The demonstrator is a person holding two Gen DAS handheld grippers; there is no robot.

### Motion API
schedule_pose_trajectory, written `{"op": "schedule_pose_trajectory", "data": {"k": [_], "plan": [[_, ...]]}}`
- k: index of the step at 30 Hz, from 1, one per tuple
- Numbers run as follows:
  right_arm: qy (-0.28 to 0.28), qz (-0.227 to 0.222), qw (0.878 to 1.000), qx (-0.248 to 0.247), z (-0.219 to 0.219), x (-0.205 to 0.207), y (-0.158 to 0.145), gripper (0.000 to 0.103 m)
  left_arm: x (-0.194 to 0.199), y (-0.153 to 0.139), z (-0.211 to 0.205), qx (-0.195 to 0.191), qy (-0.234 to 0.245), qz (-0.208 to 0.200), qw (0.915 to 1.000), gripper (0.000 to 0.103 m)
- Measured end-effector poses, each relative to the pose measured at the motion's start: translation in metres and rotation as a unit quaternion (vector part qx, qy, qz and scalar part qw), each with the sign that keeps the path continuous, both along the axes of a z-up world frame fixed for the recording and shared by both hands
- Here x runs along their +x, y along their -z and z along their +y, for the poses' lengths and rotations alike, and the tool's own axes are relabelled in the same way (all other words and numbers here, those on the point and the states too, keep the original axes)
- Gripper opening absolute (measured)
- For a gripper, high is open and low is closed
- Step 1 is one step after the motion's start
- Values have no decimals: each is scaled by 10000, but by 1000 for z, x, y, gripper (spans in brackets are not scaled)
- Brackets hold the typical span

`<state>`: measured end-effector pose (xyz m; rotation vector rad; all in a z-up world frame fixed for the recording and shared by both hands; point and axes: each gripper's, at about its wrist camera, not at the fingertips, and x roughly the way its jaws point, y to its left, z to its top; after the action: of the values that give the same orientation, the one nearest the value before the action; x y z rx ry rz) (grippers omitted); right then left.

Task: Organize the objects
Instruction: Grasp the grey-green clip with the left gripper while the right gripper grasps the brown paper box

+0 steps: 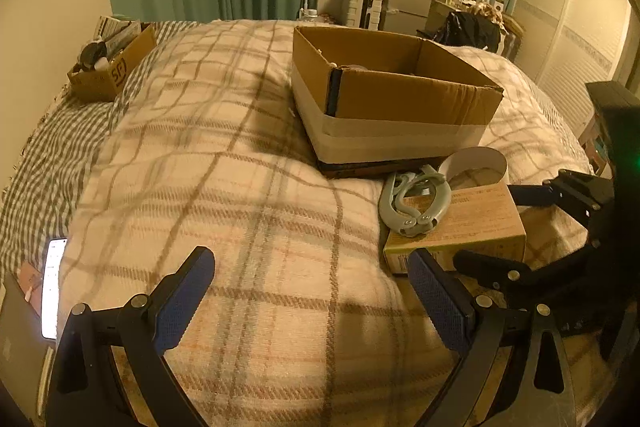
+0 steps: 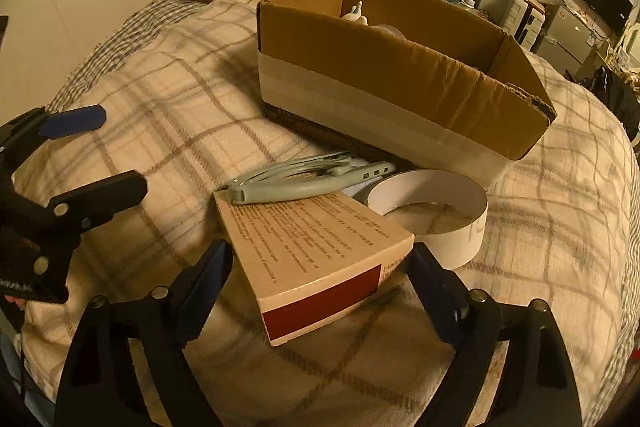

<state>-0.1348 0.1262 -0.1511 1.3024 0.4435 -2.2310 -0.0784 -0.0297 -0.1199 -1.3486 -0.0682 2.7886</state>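
A tan carton with printed text (image 2: pixel 320 251) lies on the plaid blanket, also in the left wrist view (image 1: pixel 472 223). A grey plastic hanger clip (image 2: pixel 304 175) rests on its far end, also in the left wrist view (image 1: pixel 412 199). A white round ring container (image 2: pixel 436 215) sits beside it, in front of the large open cardboard box (image 2: pixel 400 83). My right gripper (image 2: pixel 320 267) is open with its fingers on either side of the carton's near end, apart from it. My left gripper (image 1: pixel 312 275) is open and empty over bare blanket, left of the carton.
A small cardboard box (image 1: pixel 108 63) full of items stands at the bed's far left by the wall. A lit phone (image 1: pixel 54 291) and a laptop (image 1: pixel 16 347) lie at the left edge. Green curtains, a fridge and a TV are beyond the bed.
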Motion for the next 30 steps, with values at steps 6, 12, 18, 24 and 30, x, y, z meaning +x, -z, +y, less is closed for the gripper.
{"op": "schedule_pose_trajectory", "data": {"k": [6, 12, 18, 24, 30], "plan": [[25, 156, 9998, -120, -1, 24, -15, 86, 0, 1, 0, -8, 16, 5, 10000, 100], [482, 606, 9969, -167, 21, 45, -44, 85, 0, 2, 4, -126, 50, -2, 9999, 100], [1198, 1417, 9826, 19, 68, 62, -81, 85, -5, -3, 25, -247, 268, 49, 9993, 100], [1951, 1871, 9627, -95, 103, 56, -99, 85, -22, -4, 54, -301, 569, 77, 9979, 100], [2253, 1702, 9591, -219, 116, 35, -78, 85, -46, 16, 78, -386, 880, -259, 9950, 97]]}}
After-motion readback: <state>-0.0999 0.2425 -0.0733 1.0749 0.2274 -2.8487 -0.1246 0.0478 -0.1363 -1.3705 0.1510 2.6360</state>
